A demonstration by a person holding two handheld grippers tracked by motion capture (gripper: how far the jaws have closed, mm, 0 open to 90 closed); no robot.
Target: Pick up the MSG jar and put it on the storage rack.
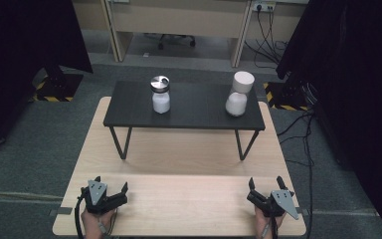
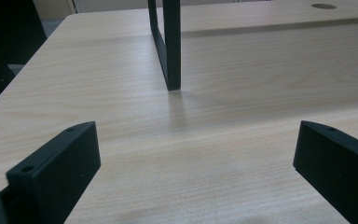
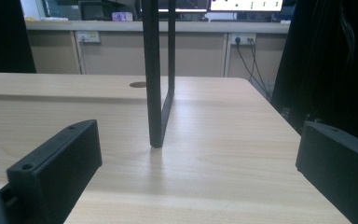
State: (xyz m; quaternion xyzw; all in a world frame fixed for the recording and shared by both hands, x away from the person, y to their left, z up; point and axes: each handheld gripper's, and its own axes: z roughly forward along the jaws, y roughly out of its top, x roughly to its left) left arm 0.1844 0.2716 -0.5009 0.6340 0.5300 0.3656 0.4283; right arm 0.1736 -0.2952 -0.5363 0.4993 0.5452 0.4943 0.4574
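White tilted jar (image 1: 238, 93), upper right, could topple if knocked; left gripper (image 1: 110, 190) and right gripper (image 1: 266, 188), both released, rest low.

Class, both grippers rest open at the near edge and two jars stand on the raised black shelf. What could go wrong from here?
1. The right jar appears to lean with its white lid askew; a nudge might topple it.
2. It stands close to the black shelf edge and could fall off.
3. The left gripper or right gripper might clip the shelf's front edge when reaching up.
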